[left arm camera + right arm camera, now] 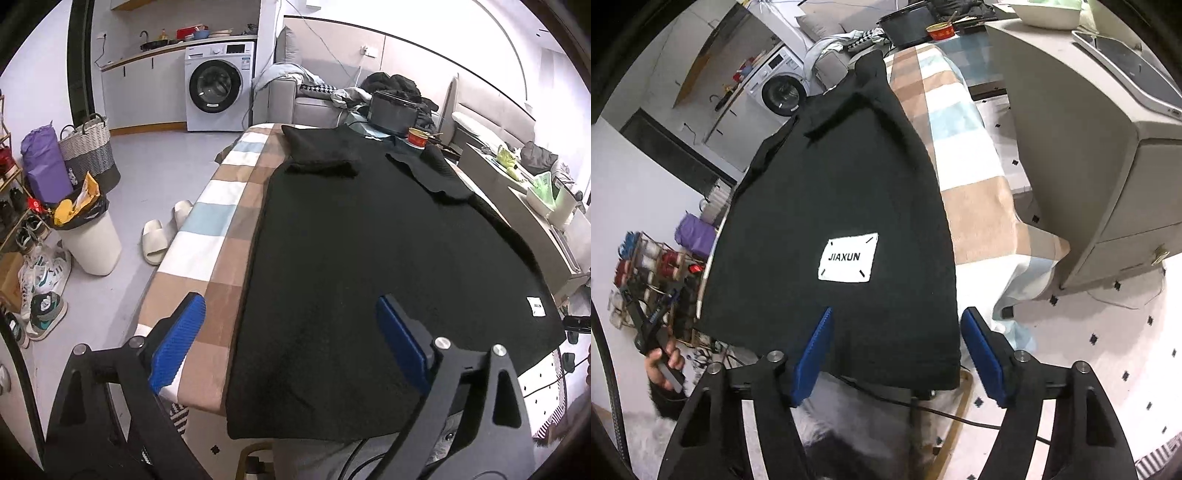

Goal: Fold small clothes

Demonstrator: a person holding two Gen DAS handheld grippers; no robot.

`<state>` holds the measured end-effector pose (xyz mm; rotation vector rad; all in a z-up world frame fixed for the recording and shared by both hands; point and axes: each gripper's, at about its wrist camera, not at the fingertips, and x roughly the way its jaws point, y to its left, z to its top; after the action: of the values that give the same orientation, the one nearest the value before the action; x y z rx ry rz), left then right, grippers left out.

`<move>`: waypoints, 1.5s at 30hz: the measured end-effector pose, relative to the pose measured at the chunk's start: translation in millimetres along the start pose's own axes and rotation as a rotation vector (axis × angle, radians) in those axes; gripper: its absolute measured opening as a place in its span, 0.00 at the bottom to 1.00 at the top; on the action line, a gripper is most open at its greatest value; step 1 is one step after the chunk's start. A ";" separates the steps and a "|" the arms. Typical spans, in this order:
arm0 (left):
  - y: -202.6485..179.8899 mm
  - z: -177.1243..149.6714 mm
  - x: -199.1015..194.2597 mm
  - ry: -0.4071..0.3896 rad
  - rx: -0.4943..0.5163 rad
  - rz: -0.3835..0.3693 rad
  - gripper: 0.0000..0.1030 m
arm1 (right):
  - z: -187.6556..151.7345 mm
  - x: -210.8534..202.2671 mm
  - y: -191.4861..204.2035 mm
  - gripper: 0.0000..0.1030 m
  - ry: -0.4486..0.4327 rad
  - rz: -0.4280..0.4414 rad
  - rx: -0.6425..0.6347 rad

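While a black garment (369, 258) lies spread flat over a table covered in a checked cloth (218, 229), both grippers hang at its near hem. Seen from the left wrist, the left gripper (291, 336) stands wide open, its blue pads (177, 339) well apart: one pad sits over the checked cloth at about 8 o'clock, the other over the dark fabric at about 5 o'clock, and neither presses on anything. A smaller folded black piece (317, 151) rests on the garment's far end toward 12 o'clock, with a further black piece (436, 170) at about 1 o'clock and a red tin (419, 136) just beyond it.

From the right wrist, the right gripper (897, 350) straddles the garment's near right corner, jaws parted; whether the pads (982, 354) touch the fabric cannot be told. A white label (849, 256) reading JIAXUN lies on the garment just beyond the pads, toward 12 o'clock. At 8 o'clock a hand (663, 365) grasps the other gripper's handle. A grey cabinet (1089, 155) stands beside the table at 2 o'clock, and a washing machine (779, 88) shows far off near 11 o'clock.
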<state>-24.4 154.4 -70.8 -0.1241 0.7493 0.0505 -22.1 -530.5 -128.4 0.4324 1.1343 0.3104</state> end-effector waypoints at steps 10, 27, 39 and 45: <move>2.6 -0.8 1.0 0.003 0.000 0.034 0.89 | -11.0 10.2 -13.8 0.50 0.070 0.071 0.056; 3.0 -8.2 21.1 0.058 -0.012 0.007 0.89 | 2.2 9.7 -0.5 0.39 0.028 0.157 0.060; 9.4 -24.3 31.0 0.160 -0.011 0.021 0.89 | 18.5 -24.2 36.6 0.08 -0.271 0.242 0.042; 19.4 -37.6 28.4 0.214 -0.044 0.007 0.89 | 20.9 -19.1 40.9 0.08 -0.254 0.239 0.036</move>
<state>-30.8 168.8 -119.3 -0.1708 0.9630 0.0615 -11.3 -506.9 -85.9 0.6234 0.8418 0.4312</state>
